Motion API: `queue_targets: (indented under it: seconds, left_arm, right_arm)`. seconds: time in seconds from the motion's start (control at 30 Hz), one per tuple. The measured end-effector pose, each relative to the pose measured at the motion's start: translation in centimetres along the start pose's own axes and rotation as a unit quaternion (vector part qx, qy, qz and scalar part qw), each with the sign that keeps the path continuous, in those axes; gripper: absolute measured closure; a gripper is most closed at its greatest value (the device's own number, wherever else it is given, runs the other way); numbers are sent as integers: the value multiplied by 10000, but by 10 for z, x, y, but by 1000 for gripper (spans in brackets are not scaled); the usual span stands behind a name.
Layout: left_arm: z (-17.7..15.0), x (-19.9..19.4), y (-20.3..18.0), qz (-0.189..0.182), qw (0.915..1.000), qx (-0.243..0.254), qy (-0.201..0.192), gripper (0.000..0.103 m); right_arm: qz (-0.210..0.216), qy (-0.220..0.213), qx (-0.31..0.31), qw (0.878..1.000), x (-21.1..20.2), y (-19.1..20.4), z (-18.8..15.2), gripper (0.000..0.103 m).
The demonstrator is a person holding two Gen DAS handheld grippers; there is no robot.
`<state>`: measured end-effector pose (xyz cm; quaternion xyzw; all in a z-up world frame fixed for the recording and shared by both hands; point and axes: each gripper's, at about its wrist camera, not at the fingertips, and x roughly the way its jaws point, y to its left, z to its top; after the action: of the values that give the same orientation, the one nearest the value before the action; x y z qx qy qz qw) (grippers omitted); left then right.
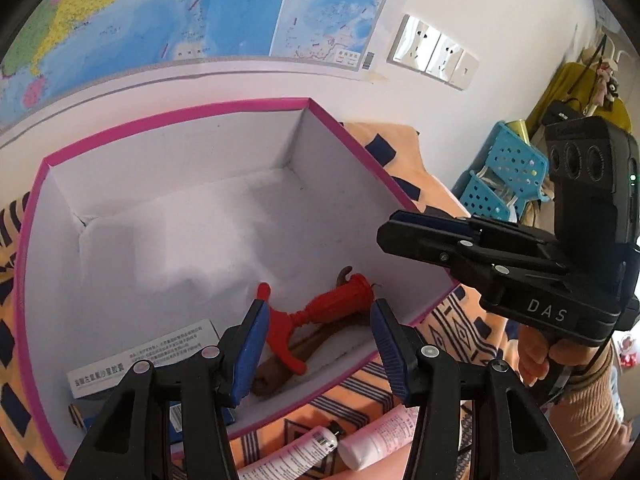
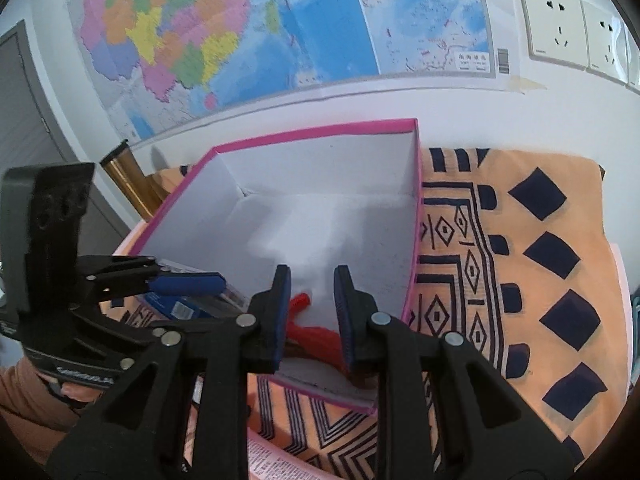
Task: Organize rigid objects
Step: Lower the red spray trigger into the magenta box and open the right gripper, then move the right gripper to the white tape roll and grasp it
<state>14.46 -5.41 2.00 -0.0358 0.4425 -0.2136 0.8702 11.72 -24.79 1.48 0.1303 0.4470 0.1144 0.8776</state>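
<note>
Box (image 1: 180,184): open, pink-rimmed, white inside, standing on a table under an orange patterned cloth (image 2: 520,264), against the wall below a map (image 2: 280,20). It serves as the collecting place.

Already in the box, all at its near end:
- red plastic toy (image 1: 320,308), with a ribbed handle and a forked end, lying on its side;
- brown wooden piece (image 1: 280,372), partly under the red toy; what it is cannot be told;
- white carton with printed text (image 1: 148,360), leaning at the near left corner;
- blue packet (image 2: 180,308) just beside that carton, mostly hidden.

The far part of the box floor is bare.

Still outside, on the cloth just in front of the box:
- white tube with a barcode (image 1: 296,456);
- pink bottle with a white cap (image 1: 380,436), touching the tube's end.

Left gripper (image 1: 320,344): over the near edge of the box, jaws parted and released, nothing between the pads; the red toy shows beyond the gap.

Right gripper (image 2: 310,312): over the near right corner of the box, jaws drawn narrow but with a gap, grasping nothing.

Status, as a judgement: partly done. Four items are stowed, at least two remain on the cloth, and neither gripper carries anything.
</note>
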Motion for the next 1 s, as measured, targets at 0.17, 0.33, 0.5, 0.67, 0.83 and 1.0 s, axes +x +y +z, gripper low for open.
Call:
queue_targets:
  seconds: [0.17,0.33,0.5,0.67,0.83,1.0]
  left_arm:
    - [-11,-18,-1,34,9996,94,-255,50]
    - [-24,-44,-6,2,9981,248,-562,48]
    - [-45,-66,-15,-158,9963,418,-733,47]
    - [-67,-60,-26,-337,9968,517,-507,47]
    - [-93,-34,-41,-513,9965,652,32,47]
    - [-113,-17,-57,-748,9939,728,363,47]
  right_arm:
    - [50,-112,10,9999,-15,2,-8,78]
    - [238,-350,37,9991,-39,9,-17,76]
    - [418,-442,30,9981,-62,18,-38,69]
    - [304,-146,-149,9993,-70,28,-74,68]
    - [52,400,-103,9991,-65,21,-113,68]
    - [-159,790,19,9967,-66,13,-145,68]
